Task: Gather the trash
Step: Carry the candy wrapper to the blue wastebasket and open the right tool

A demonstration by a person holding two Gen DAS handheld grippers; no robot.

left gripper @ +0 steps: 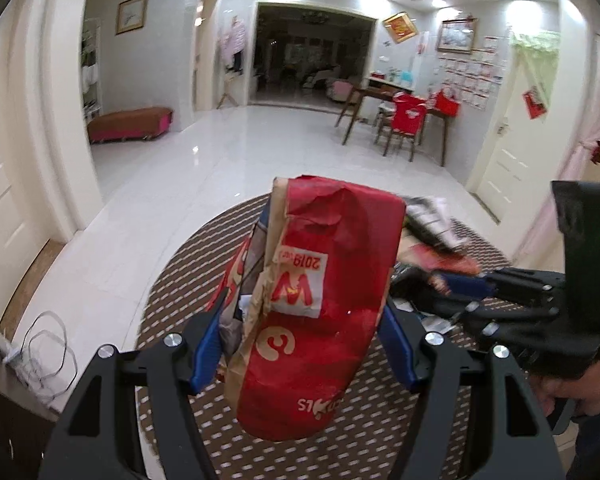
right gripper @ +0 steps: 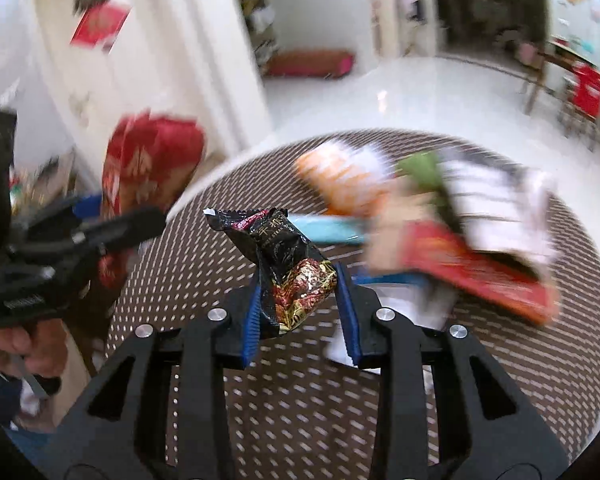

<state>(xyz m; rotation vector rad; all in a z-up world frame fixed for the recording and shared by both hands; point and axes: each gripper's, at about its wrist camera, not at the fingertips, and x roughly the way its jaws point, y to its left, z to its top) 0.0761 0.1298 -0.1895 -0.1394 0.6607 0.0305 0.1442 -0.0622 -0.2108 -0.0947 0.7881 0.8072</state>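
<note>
Red paper bag (left gripper: 320, 304) is clamped in the left gripper (left gripper: 300, 316), black snack wrapper (right gripper: 296, 272) pinched in the right gripper (right gripper: 300, 300); wrapper's best dropped straight into the bag's open mouth, bag kept upright

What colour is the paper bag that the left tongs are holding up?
Mostly red, with brown paper showing at its torn edges; the paper bag shows best in the left wrist view.

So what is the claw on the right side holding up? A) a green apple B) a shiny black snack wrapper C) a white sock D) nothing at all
B: in the right wrist view, the right claw has a crinkled black snack wrapper pinched between its blue fingers, lifted above the brown patterned table.
</note>
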